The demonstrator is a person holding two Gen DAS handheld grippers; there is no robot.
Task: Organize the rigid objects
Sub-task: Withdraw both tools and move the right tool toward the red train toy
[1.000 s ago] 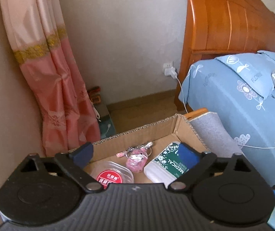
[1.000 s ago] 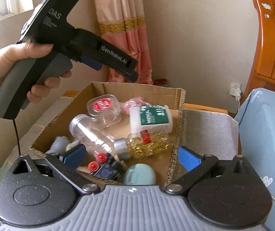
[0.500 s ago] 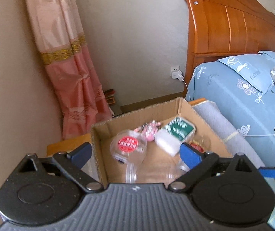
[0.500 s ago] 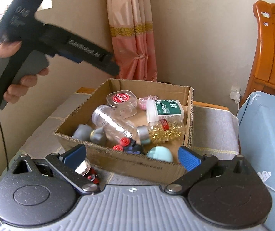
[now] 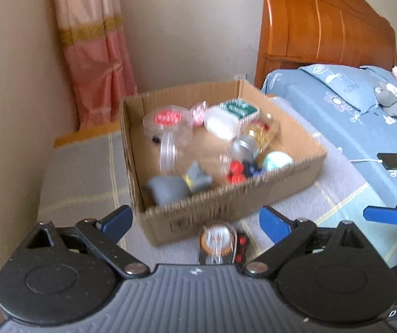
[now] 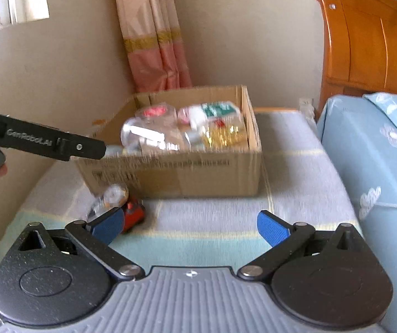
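Observation:
An open cardboard box stands on a striped cloth and holds several jars, bottles and toys, among them a red-lidded clear jar, a green-labelled white bottle, a jar of yellow capsules and a grey toy. In front of the box lie a small clear jar and a red toy. My left gripper is open and empty, just above these two. My right gripper is open and empty, nearer than the box.
The striped cloth covers the surface. A blue-sheeted bed with a wooden headboard lies to the right, with a phone on a cable. A pink curtain hangs at the back left by the wall.
Both grippers have pulled back and away from the box, so the whole box and the two items in front of it have come into view. Both stayed open.

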